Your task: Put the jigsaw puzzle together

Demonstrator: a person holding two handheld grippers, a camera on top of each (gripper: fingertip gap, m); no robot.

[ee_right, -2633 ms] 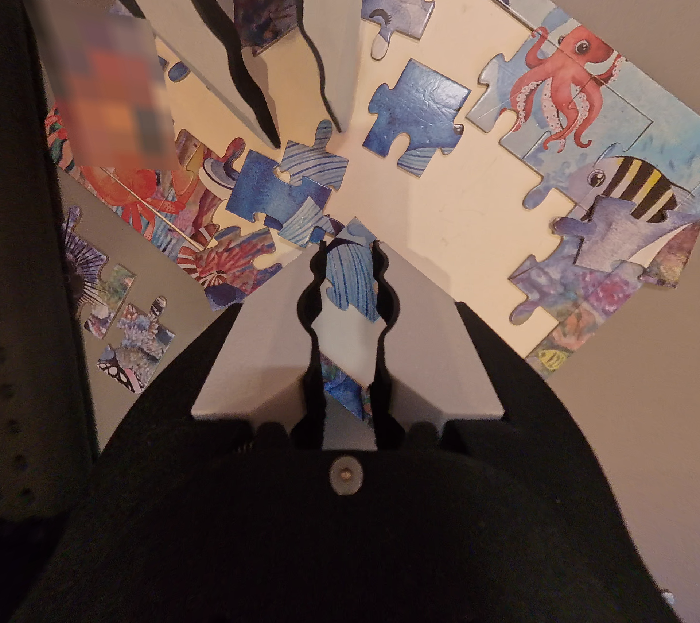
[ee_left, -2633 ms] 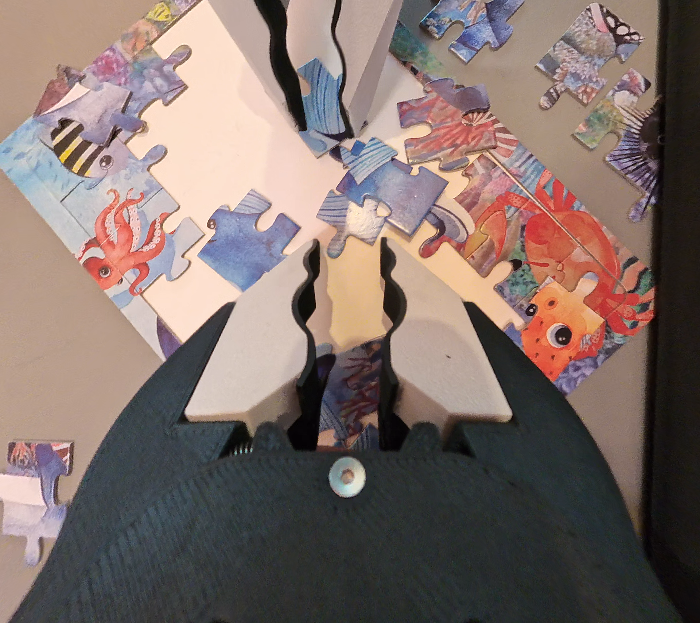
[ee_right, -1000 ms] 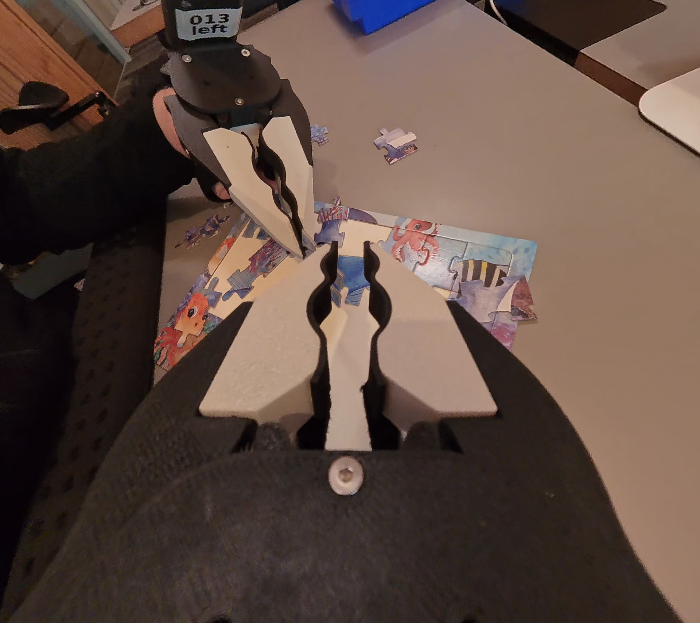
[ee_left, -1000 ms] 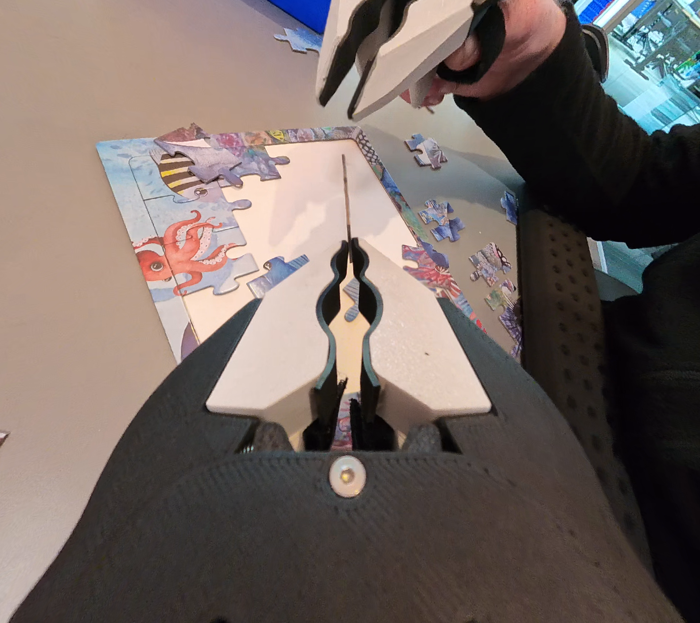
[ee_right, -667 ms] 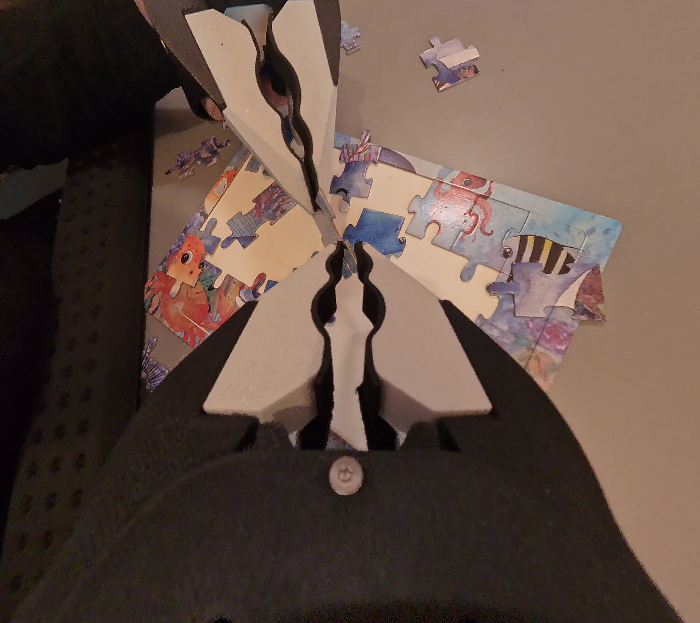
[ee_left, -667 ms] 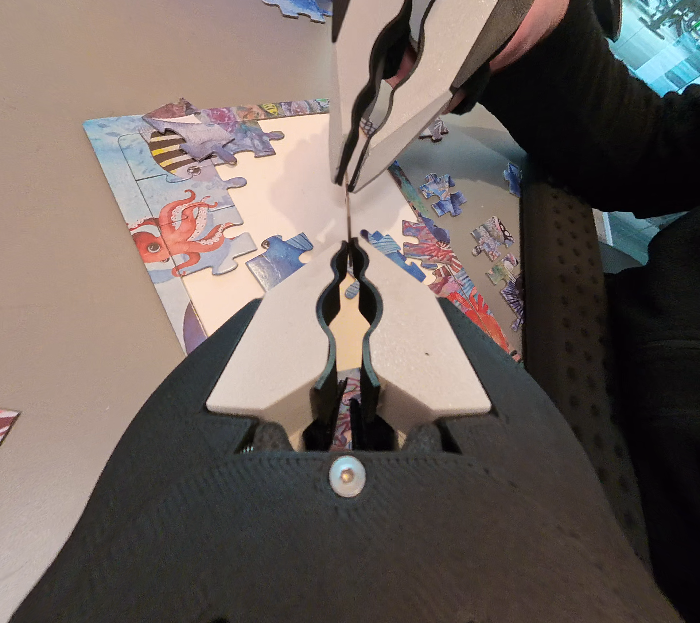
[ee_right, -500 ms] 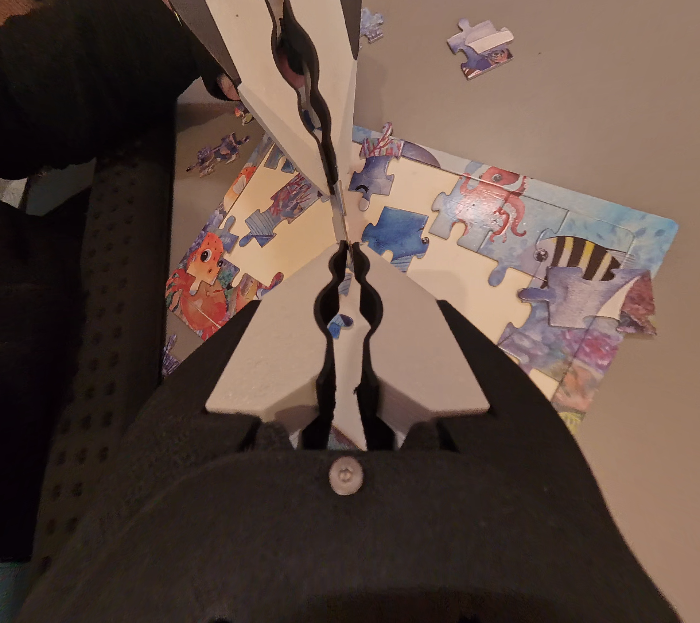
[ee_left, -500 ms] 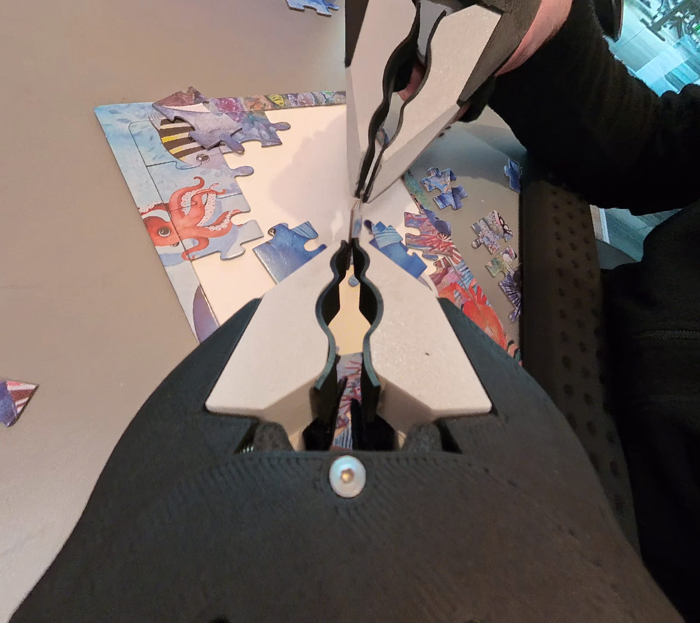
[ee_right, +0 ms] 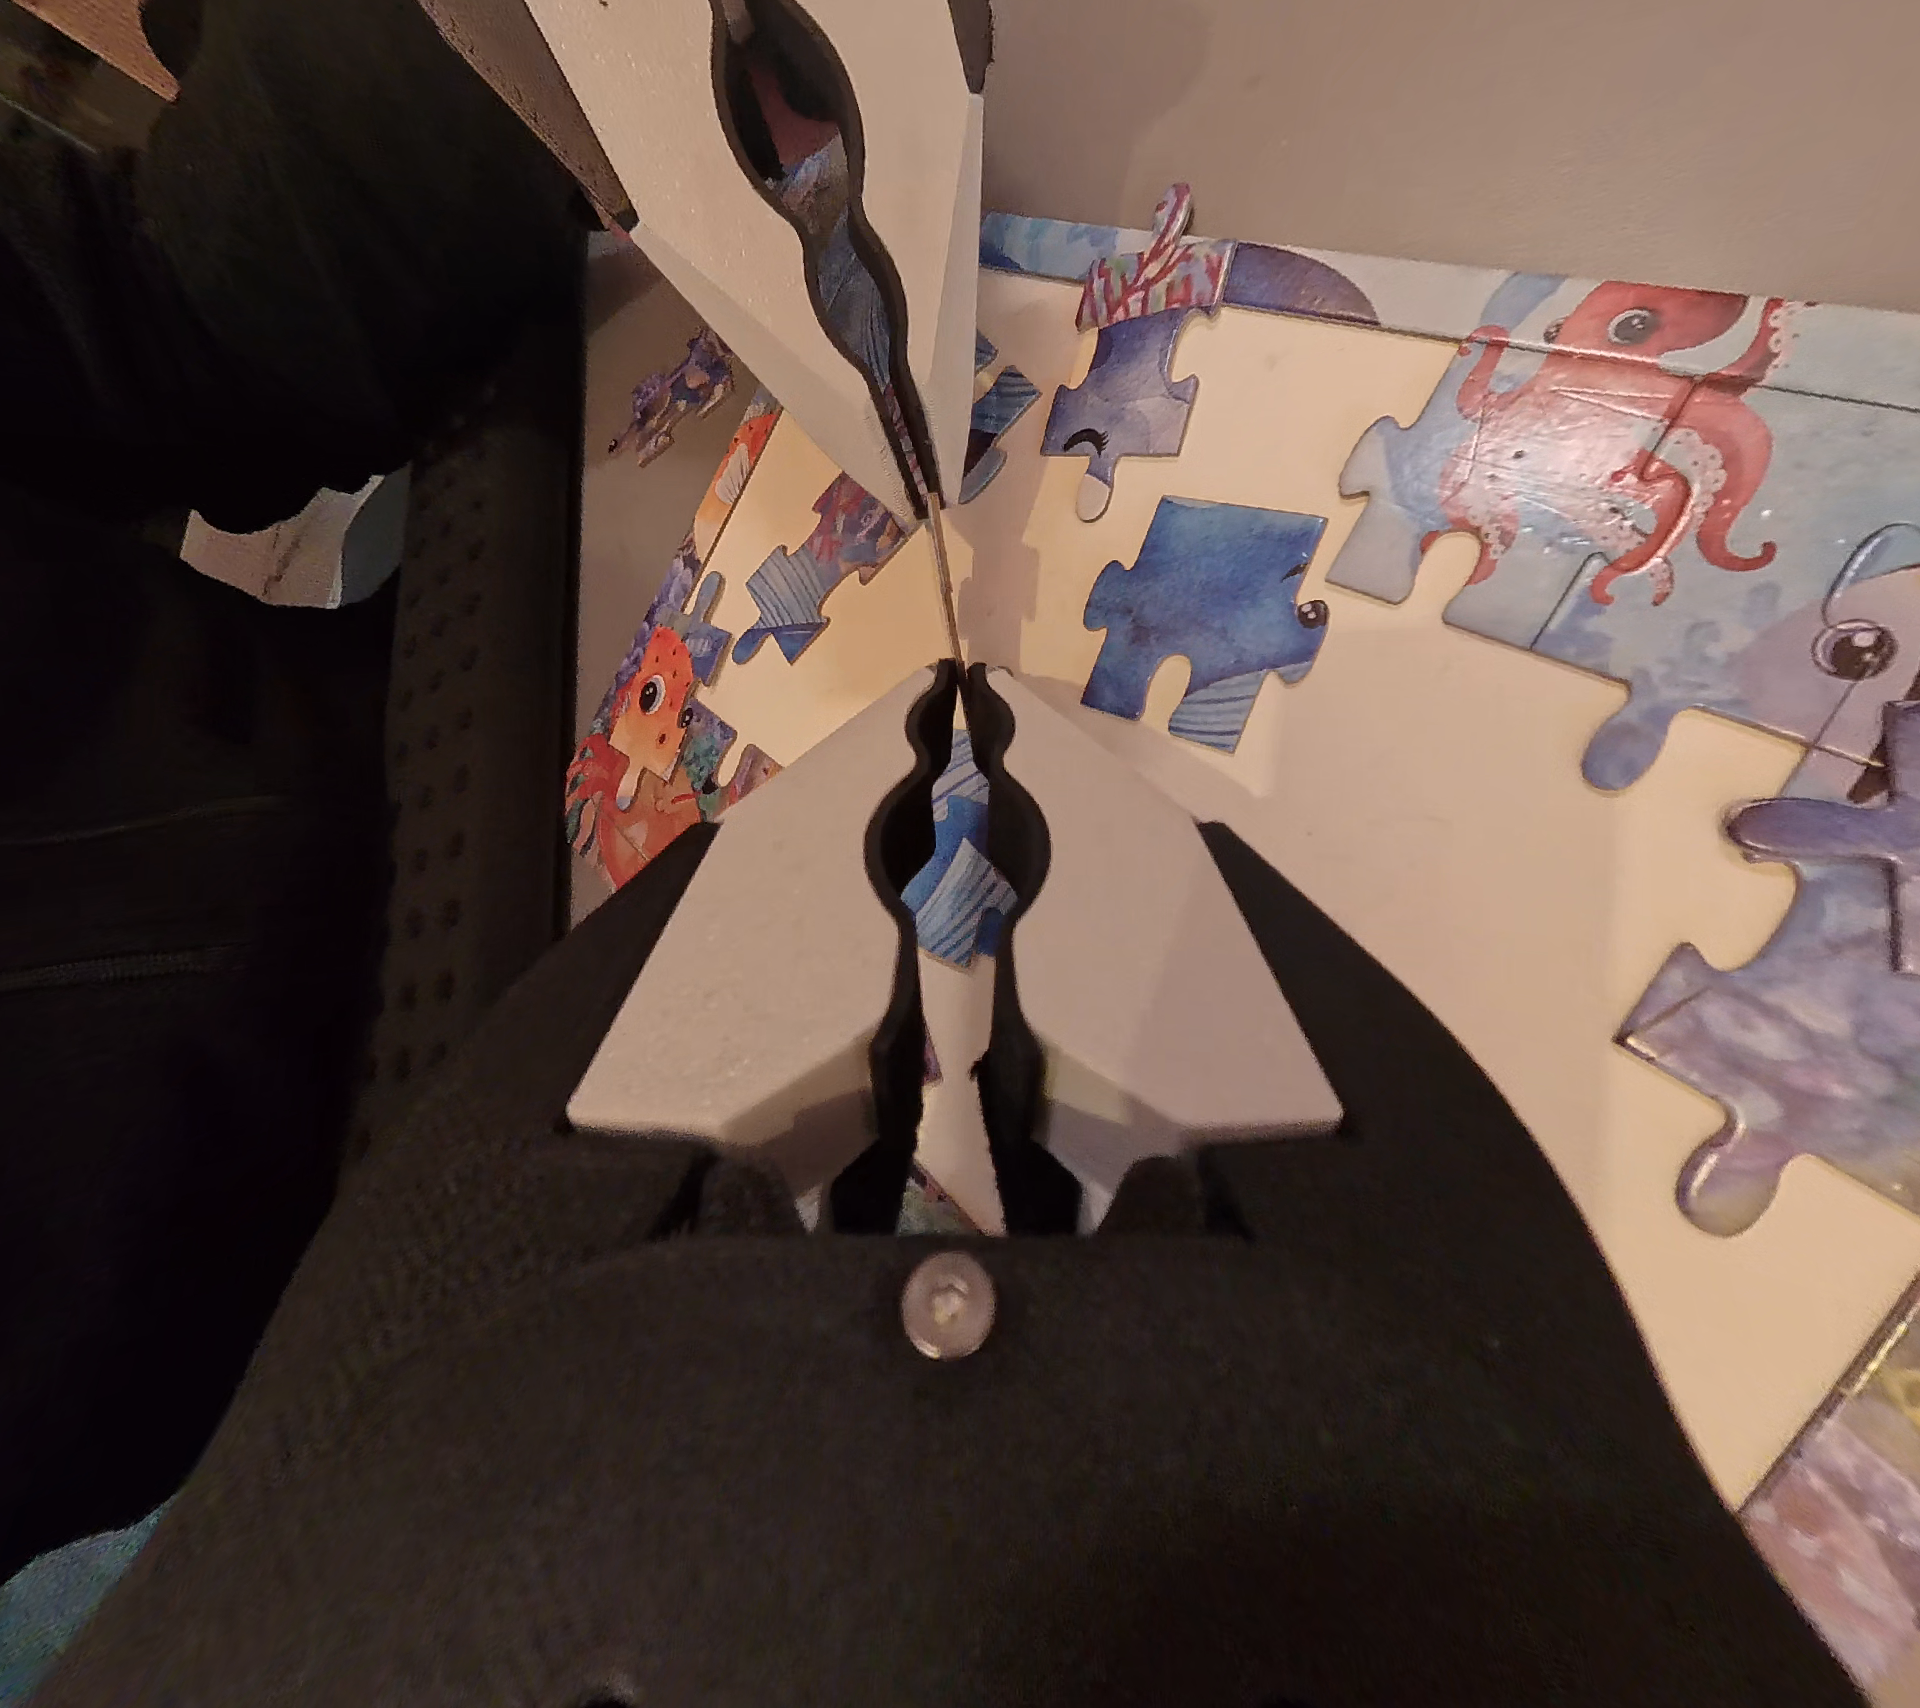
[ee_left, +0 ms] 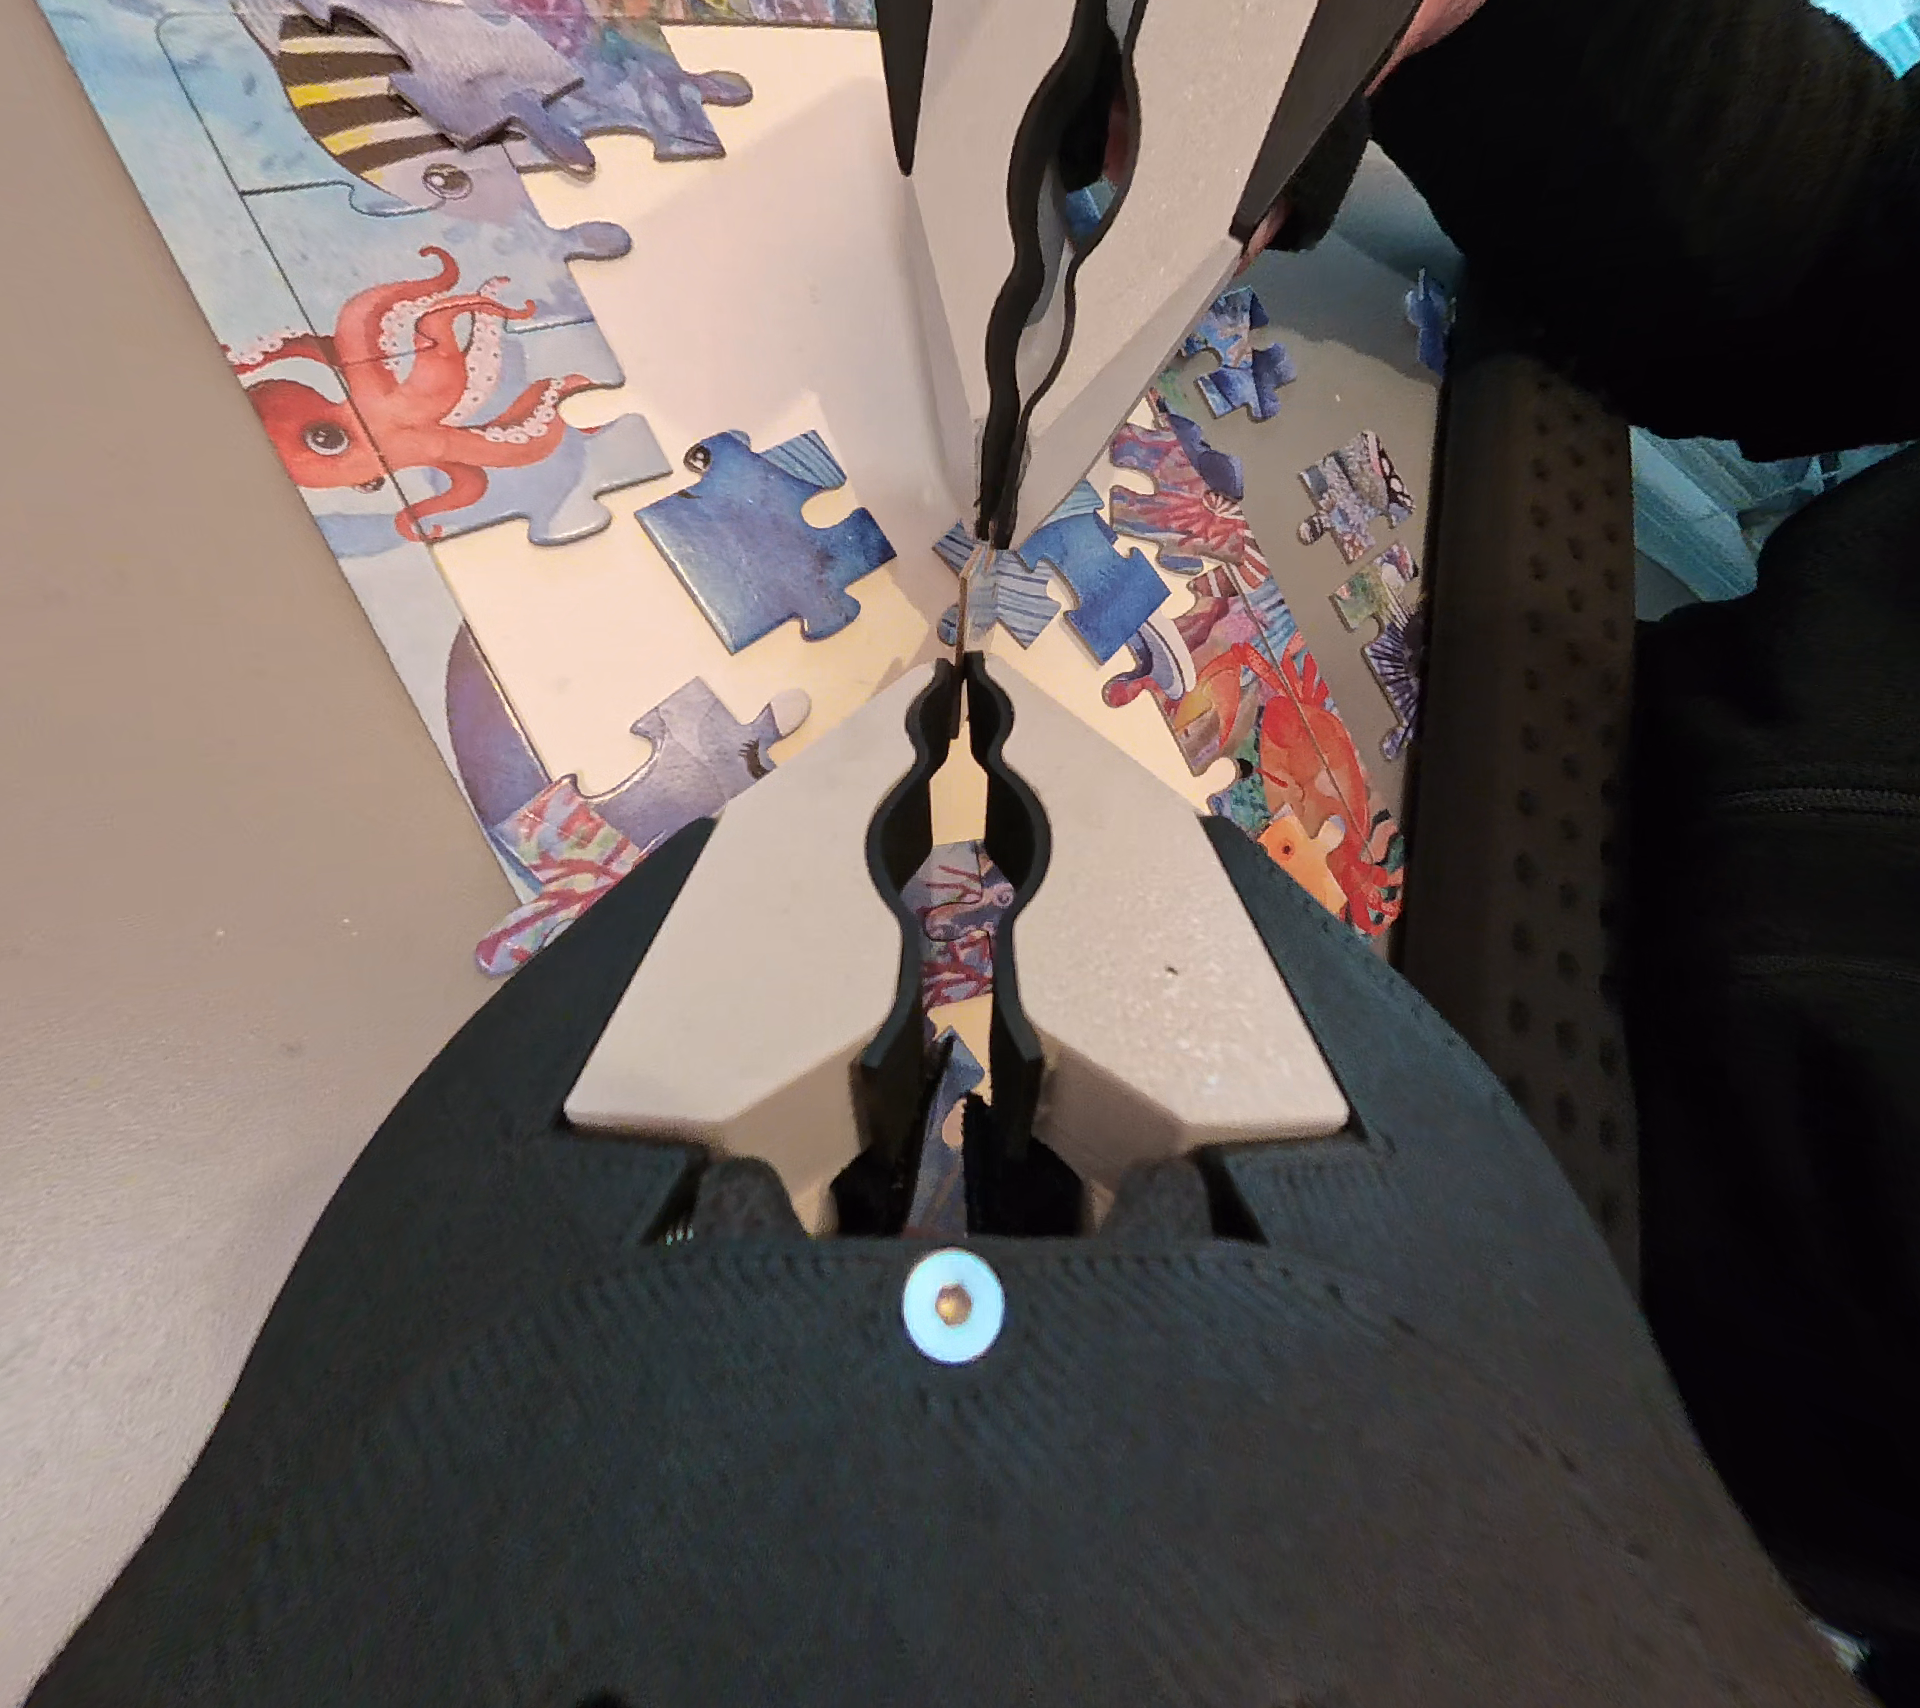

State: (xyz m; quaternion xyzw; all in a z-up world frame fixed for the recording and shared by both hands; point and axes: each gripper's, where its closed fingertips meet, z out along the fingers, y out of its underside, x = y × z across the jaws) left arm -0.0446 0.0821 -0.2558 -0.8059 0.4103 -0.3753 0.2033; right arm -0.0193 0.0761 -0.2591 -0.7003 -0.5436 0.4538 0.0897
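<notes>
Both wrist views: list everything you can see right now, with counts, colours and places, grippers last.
Puzzle tray: one, cream base, on the table.
Table: grey.
Held piece: one, seen edge-on, pinched between both gripper tips above the tray.
Loose blue piece: one, flat on the tray's bare middle.
Octopus section: red on pale blue, assembled at the tray edge.
Crab section: orange-red, assembled at the opposite edge.
Stray pieces: several, blue-purple, on the table beside the tray.
Left gripper: white fingers, black body.
Right gripper: same.
</notes>
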